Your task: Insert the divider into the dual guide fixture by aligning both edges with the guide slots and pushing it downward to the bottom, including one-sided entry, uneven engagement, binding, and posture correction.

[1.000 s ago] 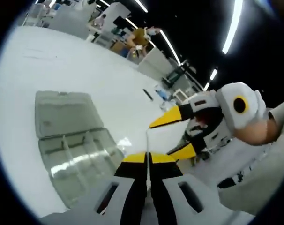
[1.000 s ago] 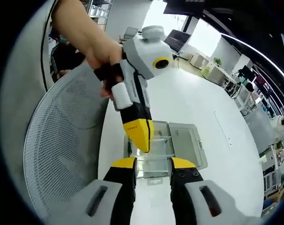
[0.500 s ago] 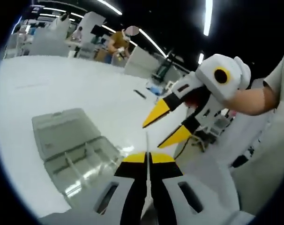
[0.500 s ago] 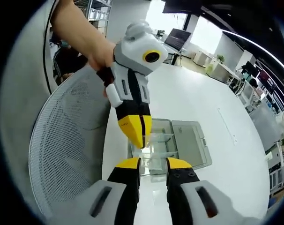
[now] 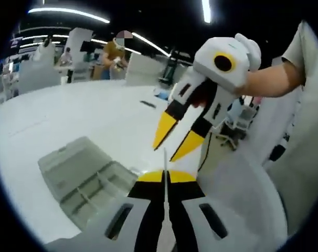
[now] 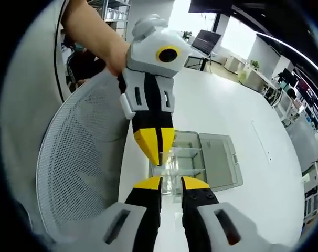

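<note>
Rising from the open box [image 5: 85, 178], the left gripper [image 5: 165, 177] stays clamped on the divider [image 5: 165, 160]; right gripper [image 5: 172, 146], jaws apart, meets it.

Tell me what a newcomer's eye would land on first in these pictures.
First, the two yellow-tipped grippers meeting in mid-air: the left gripper is shut on a thin clear divider, and the right gripper hangs open just past it. Below them, a clear lidded box lies open on the white table.
</note>
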`<control>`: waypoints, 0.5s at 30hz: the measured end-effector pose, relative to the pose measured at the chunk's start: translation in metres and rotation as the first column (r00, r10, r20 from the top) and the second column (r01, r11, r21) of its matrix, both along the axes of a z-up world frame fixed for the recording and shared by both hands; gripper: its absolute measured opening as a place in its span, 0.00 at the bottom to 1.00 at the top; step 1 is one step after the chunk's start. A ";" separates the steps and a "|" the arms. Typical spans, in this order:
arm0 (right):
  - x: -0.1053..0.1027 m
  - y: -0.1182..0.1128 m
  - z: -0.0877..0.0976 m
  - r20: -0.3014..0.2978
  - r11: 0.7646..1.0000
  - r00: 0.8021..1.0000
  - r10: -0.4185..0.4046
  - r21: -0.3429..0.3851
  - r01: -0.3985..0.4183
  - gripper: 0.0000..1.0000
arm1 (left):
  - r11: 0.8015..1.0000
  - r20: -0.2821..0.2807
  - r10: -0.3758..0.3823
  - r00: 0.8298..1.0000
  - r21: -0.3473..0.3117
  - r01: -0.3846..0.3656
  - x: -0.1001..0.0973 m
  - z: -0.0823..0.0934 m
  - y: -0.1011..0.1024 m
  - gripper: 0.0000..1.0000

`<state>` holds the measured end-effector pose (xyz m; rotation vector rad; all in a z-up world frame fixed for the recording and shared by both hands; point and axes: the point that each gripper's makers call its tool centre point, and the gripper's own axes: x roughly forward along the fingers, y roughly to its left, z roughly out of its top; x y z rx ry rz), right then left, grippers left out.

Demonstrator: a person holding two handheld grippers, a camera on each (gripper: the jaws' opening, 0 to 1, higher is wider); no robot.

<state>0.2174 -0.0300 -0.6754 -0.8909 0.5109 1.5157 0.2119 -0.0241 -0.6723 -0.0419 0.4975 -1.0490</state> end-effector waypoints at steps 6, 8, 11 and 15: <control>-0.004 0.000 -0.002 -0.014 1.000 1.000 0.027 -0.014 -0.027 0.06 | 0.999 0.039 -0.033 0.999 0.030 0.032 -0.003 -0.001 -0.001 0.00; -0.006 -0.001 -0.004 -0.023 0.999 0.999 0.040 -0.023 -0.040 0.04 | 0.998 0.062 -0.043 0.997 0.048 0.040 -0.003 -0.001 -0.001 0.00; -0.008 -0.001 -0.006 -0.034 0.998 0.998 0.054 -0.034 -0.055 0.04 | 0.996 0.089 -0.065 0.994 0.071 0.059 -0.003 -0.001 -0.002 0.00; -0.012 -0.002 -0.009 -0.053 0.996 0.996 0.074 -0.047 -0.077 0.02 | 0.991 0.118 -0.101 0.988 0.104 0.089 -0.007 -0.002 -0.004 0.00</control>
